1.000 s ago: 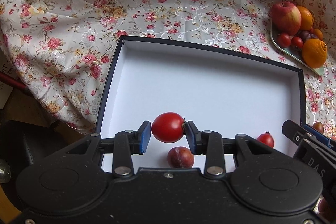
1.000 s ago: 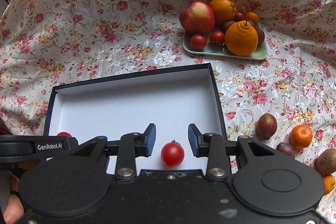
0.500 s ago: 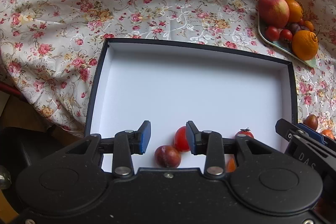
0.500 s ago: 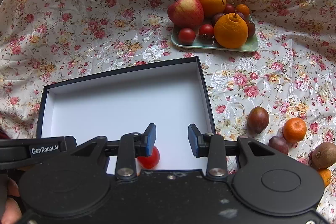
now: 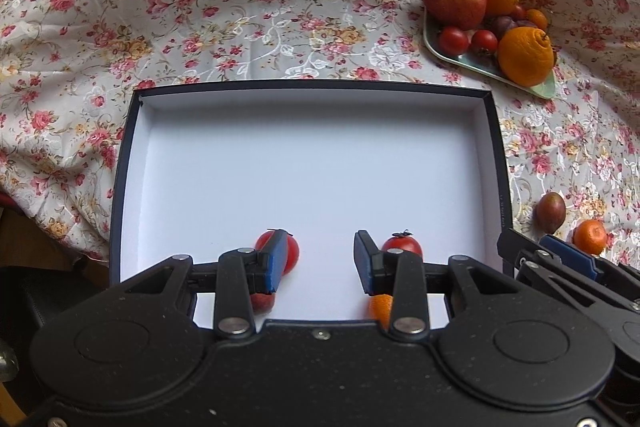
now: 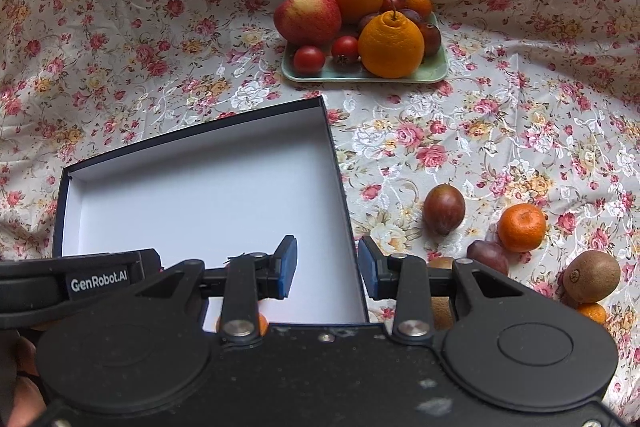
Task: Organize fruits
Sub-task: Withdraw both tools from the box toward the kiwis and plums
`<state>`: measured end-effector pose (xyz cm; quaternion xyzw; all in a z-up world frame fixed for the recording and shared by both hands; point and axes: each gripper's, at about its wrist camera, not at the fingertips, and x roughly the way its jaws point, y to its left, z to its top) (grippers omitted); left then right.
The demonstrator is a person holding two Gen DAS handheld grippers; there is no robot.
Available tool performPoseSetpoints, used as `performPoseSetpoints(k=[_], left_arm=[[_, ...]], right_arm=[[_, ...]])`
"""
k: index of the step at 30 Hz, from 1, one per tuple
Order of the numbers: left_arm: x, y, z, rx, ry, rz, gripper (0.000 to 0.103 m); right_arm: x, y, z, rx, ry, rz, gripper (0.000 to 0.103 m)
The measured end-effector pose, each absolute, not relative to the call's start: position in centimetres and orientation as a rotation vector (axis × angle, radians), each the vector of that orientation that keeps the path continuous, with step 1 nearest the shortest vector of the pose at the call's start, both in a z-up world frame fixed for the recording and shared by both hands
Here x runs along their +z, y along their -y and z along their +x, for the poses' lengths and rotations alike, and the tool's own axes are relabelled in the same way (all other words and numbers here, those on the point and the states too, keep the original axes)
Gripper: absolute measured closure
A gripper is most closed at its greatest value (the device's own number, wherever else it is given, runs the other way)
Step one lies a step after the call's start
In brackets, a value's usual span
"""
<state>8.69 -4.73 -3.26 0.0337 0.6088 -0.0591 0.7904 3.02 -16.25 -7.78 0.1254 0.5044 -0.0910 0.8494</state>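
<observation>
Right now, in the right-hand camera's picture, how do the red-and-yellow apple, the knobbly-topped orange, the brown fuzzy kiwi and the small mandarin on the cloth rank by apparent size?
1. Knobbly-topped orange and red-and-yellow apple: alike, unranked.
2. Brown fuzzy kiwi and small mandarin: close, and both nearer the camera, so unsure.

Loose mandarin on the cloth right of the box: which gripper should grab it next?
Right, probably. The right gripper is open and empty, straddling the box's right wall, with the mandarin just beyond. The left gripper, also open, sits over the box floor, farther away.
</observation>
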Motion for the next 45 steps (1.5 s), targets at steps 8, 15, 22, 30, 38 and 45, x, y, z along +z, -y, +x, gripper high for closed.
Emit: performPoseSetpoints(k=[8,15,22,30,38,45], left_arm=[[-3.1,8.5,7.9,-0.194,-1.308,0.129,0.058],[-3.2,11.6,7.1,-0.254,-1.305,0.183,0.058],[-3.2,14.5,6.2,-0.304,-1.31,0.213,0.058],[-3.4,18.2,4.6,-0.381,-1.311,0.244,0.058],[-3.4,22.3,2.6,-0.47,-1.304,0.269,0.058],[-3.7,26.0,1.0,-0.557,-1.323,0.238,0.058]], right_arm=[[-7.1,19.7,1.4,-0.249,-1.066,0.323,0.066],[-6.4,23.1,-0.3,-0.311,-1.066,0.373,0.066],[-5.9,26.8,-2.0,-0.381,-1.061,0.424,0.066],[-5.7,30.5,-4.1,-0.442,-1.07,0.483,0.066],[-6.0,34.2,-6.7,-0.505,-1.071,0.531,0.066],[-6.9,37.5,-9.7,-0.572,-1.093,0.57,0.066]])
